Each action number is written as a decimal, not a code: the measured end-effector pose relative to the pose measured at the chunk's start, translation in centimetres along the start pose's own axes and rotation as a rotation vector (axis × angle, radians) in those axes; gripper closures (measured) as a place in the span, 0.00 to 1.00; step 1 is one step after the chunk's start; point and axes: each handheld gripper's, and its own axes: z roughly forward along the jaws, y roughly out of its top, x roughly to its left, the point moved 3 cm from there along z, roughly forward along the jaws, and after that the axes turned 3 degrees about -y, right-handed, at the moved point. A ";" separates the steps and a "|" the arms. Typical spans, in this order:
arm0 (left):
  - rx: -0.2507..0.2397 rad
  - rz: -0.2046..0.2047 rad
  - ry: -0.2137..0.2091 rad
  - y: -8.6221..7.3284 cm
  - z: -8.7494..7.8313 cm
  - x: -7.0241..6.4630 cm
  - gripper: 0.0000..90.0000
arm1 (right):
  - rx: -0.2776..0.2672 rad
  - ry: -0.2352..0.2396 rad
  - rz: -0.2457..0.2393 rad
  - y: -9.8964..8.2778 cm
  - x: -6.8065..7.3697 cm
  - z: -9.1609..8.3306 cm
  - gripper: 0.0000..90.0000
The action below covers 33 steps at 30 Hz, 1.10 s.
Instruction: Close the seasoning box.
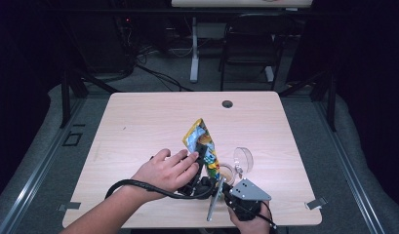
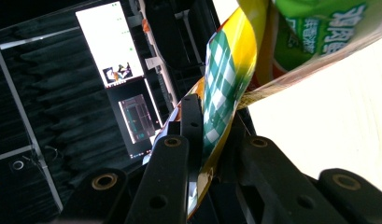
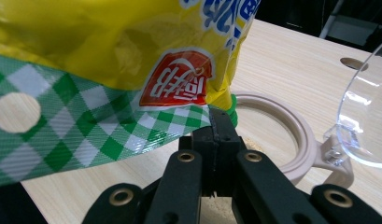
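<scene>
A yellow snack bag [image 1: 201, 139] with a green-checked sealed edge stands tilted above the table's front middle. My left gripper [image 1: 205, 168] is shut on its lower part. In the left gripper view the jaws [image 2: 202, 109] pinch the checked seam of the bag [image 2: 226, 74]. My right gripper [image 1: 225, 184], with its grey plate, sits at the front edge. In the right gripper view its jaws [image 3: 221, 119] are shut on the bottom corner of the bag [image 3: 109, 56]. The bag hangs over a round beige-rimmed container [image 3: 293, 128] with its clear hinged lid [image 3: 366, 116] open.
The container [image 1: 228, 171] and its raised lid [image 1: 243, 158] stand just right of the bag on the wooden table [image 1: 138, 122]. A cable hole [image 1: 227, 104] is near the far edge. A chair [image 1: 250, 44] and desk legs stand beyond the table.
</scene>
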 end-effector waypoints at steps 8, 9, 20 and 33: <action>-0.009 0.009 0.009 0.3 0.1 0.3 0.95 | 0.001 -0.012 0.009 -0.1 -0.4 -0.3 1.00; -0.011 0.000 0.006 0.3 0.1 0.2 0.95 | -0.001 -0.013 0.009 0.0 -0.4 -0.3 1.00; -0.020 -0.006 0.008 0.4 0.1 0.2 0.95 | -0.002 -0.024 0.015 -0.1 -0.7 -0.5 1.00; -0.006 0.002 -0.003 0.1 0.0 0.1 0.95 | -0.002 -0.006 0.009 0.0 -0.3 -0.2 1.00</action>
